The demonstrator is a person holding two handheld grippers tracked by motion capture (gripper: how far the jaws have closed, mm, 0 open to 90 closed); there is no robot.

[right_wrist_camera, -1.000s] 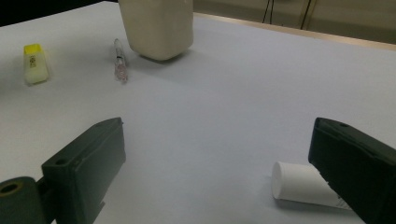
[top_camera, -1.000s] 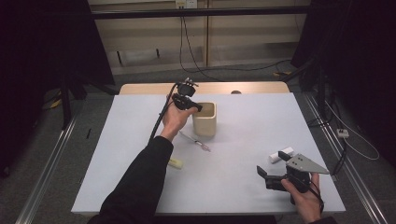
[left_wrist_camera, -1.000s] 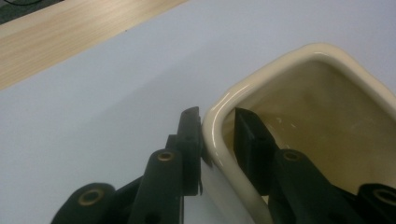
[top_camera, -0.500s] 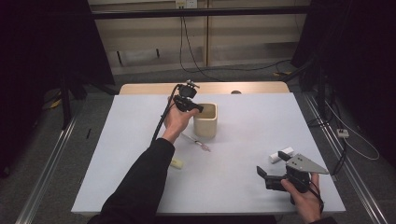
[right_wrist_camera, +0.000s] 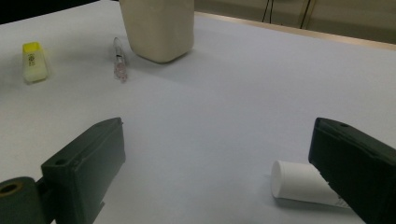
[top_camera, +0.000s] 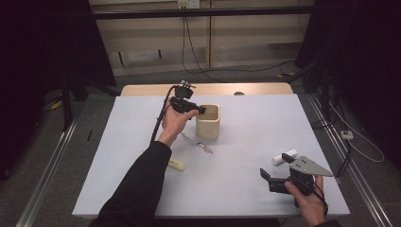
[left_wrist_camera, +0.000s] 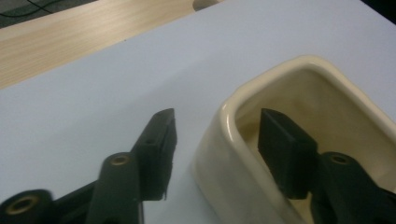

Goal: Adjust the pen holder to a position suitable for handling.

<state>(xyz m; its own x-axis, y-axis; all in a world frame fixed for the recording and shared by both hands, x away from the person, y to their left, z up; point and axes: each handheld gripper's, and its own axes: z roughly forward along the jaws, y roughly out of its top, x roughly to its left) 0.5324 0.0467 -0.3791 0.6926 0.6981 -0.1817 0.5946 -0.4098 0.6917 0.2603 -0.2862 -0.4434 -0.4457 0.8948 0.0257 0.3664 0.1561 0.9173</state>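
Cup (top_camera: 208, 122): cream, glossy, squarish | left gripper (left_wrist_camera: 217, 135): jaws just opening, astride rim, gripping nothing

The cup (left_wrist_camera: 243, 154) looked like glazed ceramic, cream and glossy. Beside it, the table (top_camera: 255, 156) was smooth, matt white, edged behind in wood. The jaws seemed matt black plastic.

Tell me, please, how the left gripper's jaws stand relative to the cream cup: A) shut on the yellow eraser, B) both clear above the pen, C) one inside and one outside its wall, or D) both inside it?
C: in the left gripper view, the left gripper straddles the wall of the cream cup, one jaw inside and one outside, neither pad pressing on it.
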